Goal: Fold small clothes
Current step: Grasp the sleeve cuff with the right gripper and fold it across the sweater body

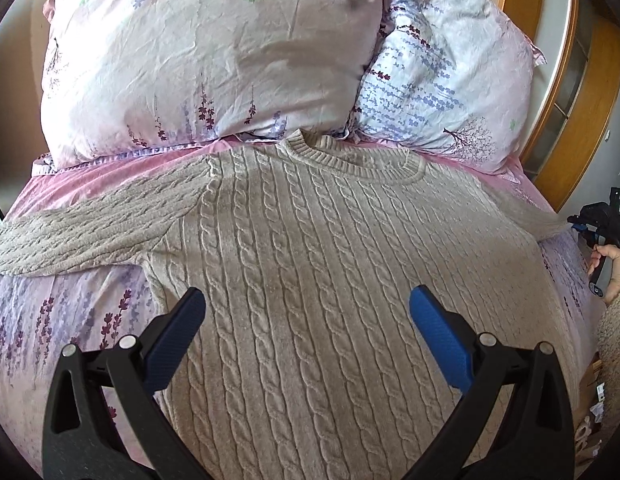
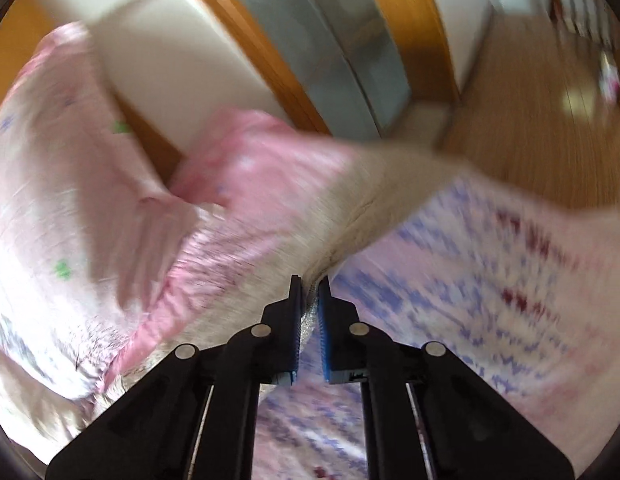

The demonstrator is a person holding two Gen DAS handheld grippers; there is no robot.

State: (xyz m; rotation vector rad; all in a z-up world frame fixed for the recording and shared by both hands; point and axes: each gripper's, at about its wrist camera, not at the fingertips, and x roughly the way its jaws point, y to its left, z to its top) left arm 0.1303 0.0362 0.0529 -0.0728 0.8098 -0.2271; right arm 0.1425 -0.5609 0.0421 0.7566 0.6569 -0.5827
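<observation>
Sleeve fold is the step in hand, as I read it. Right tool [image 2: 310, 284] has its blue pads pinched tight on a fold of beige knit, apparently the edge or sleeve on that side of the beige cable-knit sweater [image 1: 318, 248]; view is motion-blurred, so I can't tell exactly which part. Left tool [image 1: 305, 300] hangs above the lower body of the sweater, jaws spread wide, nothing between them, no contact that I can see.

To do it well:
- Keep the right grip firm; chunky knit is thick and can slip out of a shallow pinch.
- Lift just enough to clear the body, then carry the sleeve across toward the chest and lay it flat, no twist.
- Use the left tool to pin the body near the hem or side seam so the whole garment doesn't drag on the slick pink floral bedsheet [image 1: 69, 320].
- Release only once the knit lies flat.

Sweater: lies front-up and spread on the bed, ribbed round collar [image 1: 350, 160] toward the two floral pillows [image 1: 197, 60], nearly touching them. Far sleeve [image 1: 81, 236] stretched out sideways, flat. Vertical cable ribs run straight, few wrinkles. Heavy, floppy, grippy texture; will hold a fold once placed. In the left wrist view a hand [image 1: 614, 268] holding the other tool shows at the bed's edge.
</observation>
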